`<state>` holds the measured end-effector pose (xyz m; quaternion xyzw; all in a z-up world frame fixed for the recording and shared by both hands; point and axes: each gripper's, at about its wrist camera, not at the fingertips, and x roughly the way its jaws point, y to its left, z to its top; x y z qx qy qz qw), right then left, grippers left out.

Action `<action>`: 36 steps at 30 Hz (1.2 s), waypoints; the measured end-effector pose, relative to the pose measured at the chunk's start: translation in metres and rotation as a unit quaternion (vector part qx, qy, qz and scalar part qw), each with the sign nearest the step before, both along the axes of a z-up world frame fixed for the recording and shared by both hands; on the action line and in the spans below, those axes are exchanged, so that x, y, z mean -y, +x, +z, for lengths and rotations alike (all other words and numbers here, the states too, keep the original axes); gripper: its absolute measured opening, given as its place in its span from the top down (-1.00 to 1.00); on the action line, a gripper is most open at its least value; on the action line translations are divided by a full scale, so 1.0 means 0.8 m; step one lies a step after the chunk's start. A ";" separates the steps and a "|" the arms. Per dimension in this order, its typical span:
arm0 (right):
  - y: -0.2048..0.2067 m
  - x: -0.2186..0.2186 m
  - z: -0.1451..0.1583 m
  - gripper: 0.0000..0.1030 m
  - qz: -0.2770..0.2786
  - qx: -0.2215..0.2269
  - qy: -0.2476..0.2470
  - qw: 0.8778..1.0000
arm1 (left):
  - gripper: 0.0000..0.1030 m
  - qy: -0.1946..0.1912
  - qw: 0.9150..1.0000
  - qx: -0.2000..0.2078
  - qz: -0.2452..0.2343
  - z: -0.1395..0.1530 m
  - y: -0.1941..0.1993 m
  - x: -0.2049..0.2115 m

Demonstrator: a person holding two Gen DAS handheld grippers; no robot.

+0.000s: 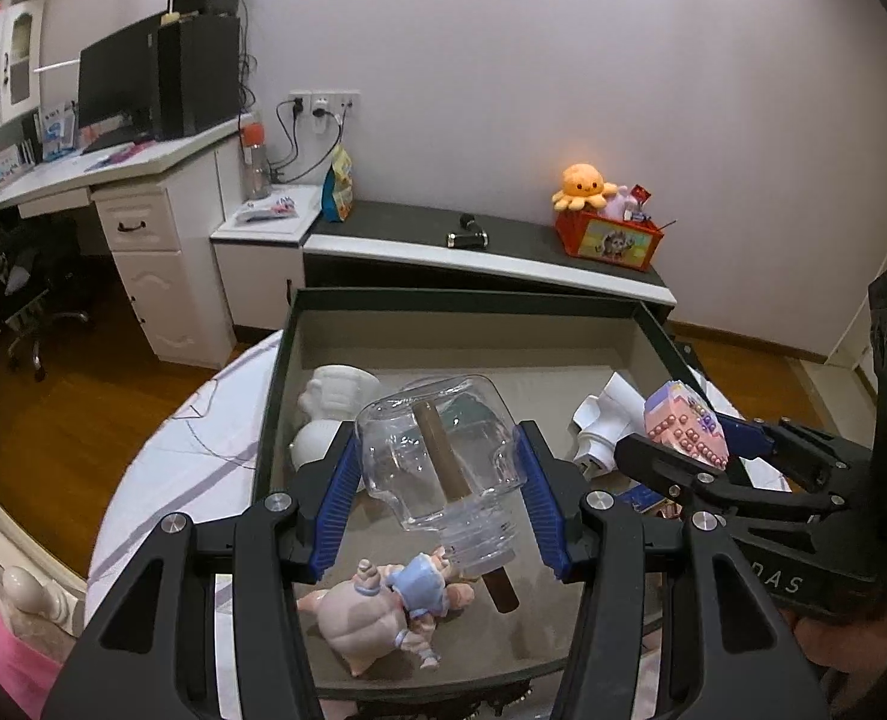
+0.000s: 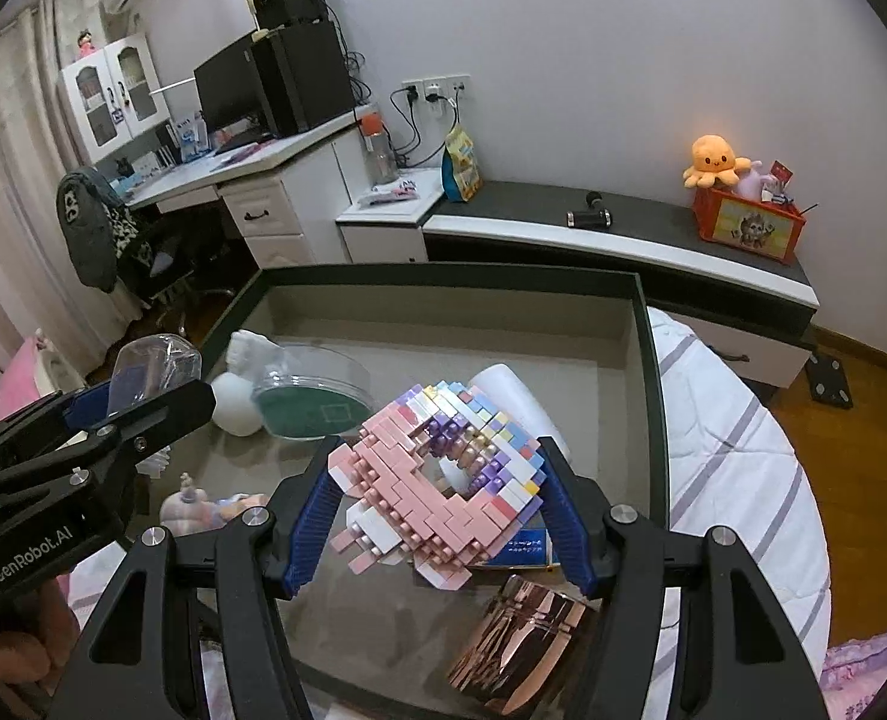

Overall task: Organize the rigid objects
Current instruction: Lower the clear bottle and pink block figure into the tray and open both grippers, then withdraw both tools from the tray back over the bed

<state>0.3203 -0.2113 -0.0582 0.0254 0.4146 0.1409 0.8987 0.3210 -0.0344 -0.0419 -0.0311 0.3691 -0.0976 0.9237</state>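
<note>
Left wrist view: the left gripper [image 1: 440, 483] clasped the clear bottle [image 1: 443, 456], long axis tilted, above the tray [image 1: 473, 300]; the right gripper [image 2: 437, 498] clamped the block model [image 2: 437, 474] alongside.

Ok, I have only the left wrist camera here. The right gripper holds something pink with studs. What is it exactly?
Observer: A toy brick model, ring-shaped with a hole through the middle. The right gripper has its jaws shut on it, above the tray.
Operator: The near right corner of the tray is hidden for me. Is anything there?
Observer: Yes, a shiny copper-coloured can lies on its side there.
Operator: And what is behind my bottle?
Observer: A clear round dish with a green bottom, next to the white figure.
</note>
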 end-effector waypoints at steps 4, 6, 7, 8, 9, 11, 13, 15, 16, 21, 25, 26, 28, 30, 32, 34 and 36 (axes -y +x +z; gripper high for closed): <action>0.003 0.002 -0.008 -0.24 -0.003 -0.008 -0.006 1.000 | -0.02 0.012 1.000 -0.008 0.000 -0.009 0.008 0.005; 0.004 0.000 -0.014 -0.28 -0.001 -0.015 -0.010 1.000 | -0.06 0.020 1.000 -0.013 -0.002 -0.013 0.010 0.007; 0.004 0.000 -0.015 -0.33 -0.002 -0.017 -0.009 1.000 | -0.15 0.028 1.000 -0.014 -0.001 -0.015 0.011 0.009; 0.004 0.002 -0.016 -0.53 -0.006 -0.017 -0.008 1.000 | -0.32 0.033 0.999 -0.013 0.002 -0.016 0.012 0.009; 0.004 0.004 -0.017 -0.58 -0.012 -0.017 -0.009 1.000 | -0.51 0.038 0.999 -0.008 0.009 -0.015 0.011 0.007; 0.003 0.012 -0.018 -0.63 -0.020 -0.022 0.003 1.000 | -0.84 0.038 0.999 -0.005 0.017 -0.014 0.010 0.003; 0.002 0.017 -0.017 -0.66 -0.030 -0.024 0.007 0.999 | -0.98 0.034 0.999 0.006 0.023 -0.008 0.002 -0.003; -0.002 0.021 -0.013 -0.69 -0.040 -0.019 0.009 0.999 | -0.99 0.038 0.999 0.013 0.027 -0.002 -0.004 -0.007; -0.006 0.023 -0.010 -0.70 -0.044 -0.015 0.018 0.999 | -0.99 0.042 0.999 0.017 0.029 0.003 -0.010 -0.008; -0.027 0.034 0.007 -1.00 -0.072 0.007 0.044 0.996 | -0.99 0.043 0.998 0.036 0.035 0.022 -0.039 -0.016; -0.049 0.034 0.024 -1.00 -0.078 0.023 0.050 0.995 | -1.00 0.034 0.997 0.051 0.037 0.040 -0.071 -0.025; -0.057 0.033 0.029 -1.00 -0.080 0.029 0.050 0.995 | -1.00 0.032 0.997 0.055 0.038 0.045 -0.081 -0.027; -0.071 0.031 0.038 -1.00 -0.081 0.039 0.053 0.995 | -1.00 0.029 0.997 0.061 0.040 0.052 -0.098 -0.031; -0.086 0.029 0.048 -1.00 -0.081 0.050 0.053 0.994 | -1.00 0.027 0.997 0.064 0.042 0.059 -0.109 -0.033; -0.102 0.025 0.059 -1.00 -0.080 0.062 0.051 0.994 | -1.00 0.025 0.996 0.068 0.045 0.066 -0.126 -0.037; -0.119 0.022 0.072 -1.00 -0.079 0.077 0.049 0.993 | -1.00 0.022 0.996 0.073 0.047 0.071 -0.140 -0.039; -0.132 0.021 0.082 -1.00 -0.080 0.089 0.046 0.992 | -1.00 0.018 0.996 0.077 0.049 0.076 -0.155 -0.044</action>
